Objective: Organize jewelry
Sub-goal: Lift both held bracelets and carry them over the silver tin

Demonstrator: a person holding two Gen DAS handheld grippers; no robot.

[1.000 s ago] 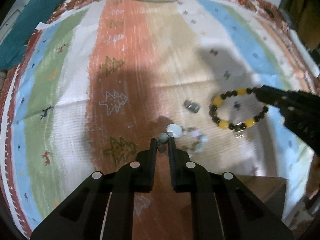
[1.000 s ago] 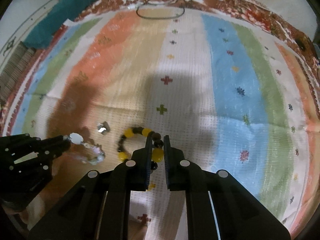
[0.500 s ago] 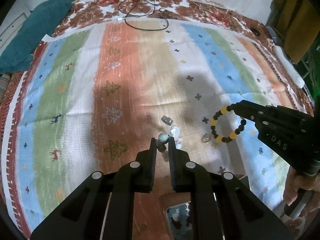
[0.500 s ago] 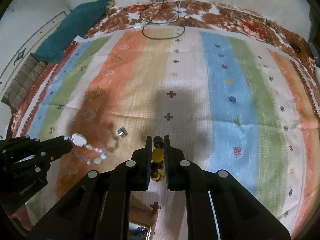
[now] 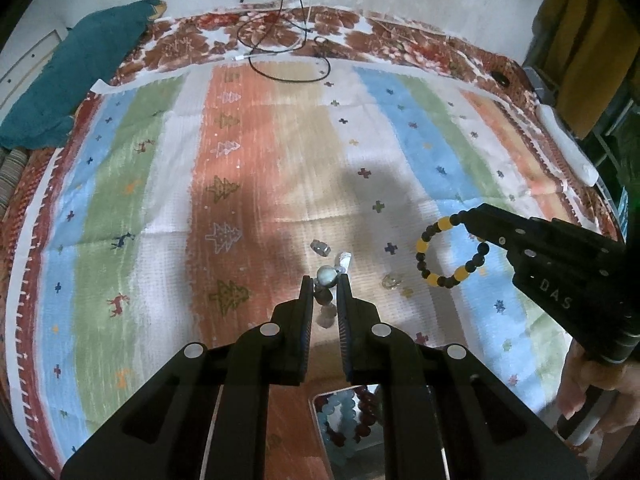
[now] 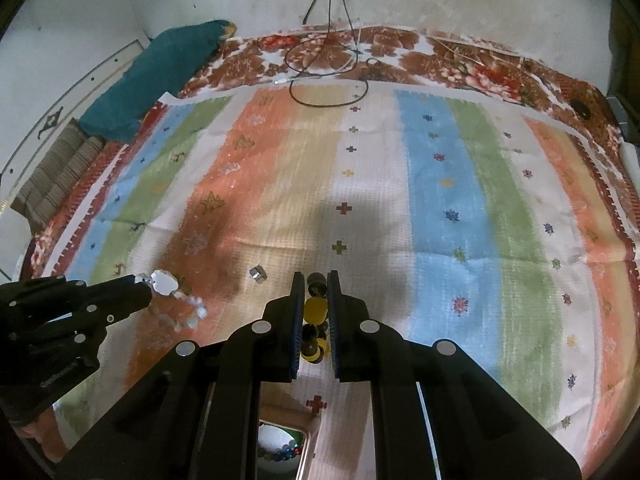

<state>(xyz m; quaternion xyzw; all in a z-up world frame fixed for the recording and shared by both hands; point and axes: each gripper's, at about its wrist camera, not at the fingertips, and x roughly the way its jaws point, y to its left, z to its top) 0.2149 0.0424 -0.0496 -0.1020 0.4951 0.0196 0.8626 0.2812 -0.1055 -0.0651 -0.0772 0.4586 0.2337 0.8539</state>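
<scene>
Left wrist view: a box (image 5: 344, 424) below my left claw (image 5: 325, 284) is holding blue and dark red bead strings. My left claw is clamping a pale bead bracelet (image 5: 327, 276), lifted above the striped cloth (image 5: 132, 200). A small metal piece (image 5: 320, 246) is lying just ahead.

Right wrist view: the box (image 6: 282, 450) is showing beads inside. My right claw (image 6: 312, 280) is clamping the black-and-yellow bracelet (image 6: 313, 309), which is hanging between its fingers.
</scene>
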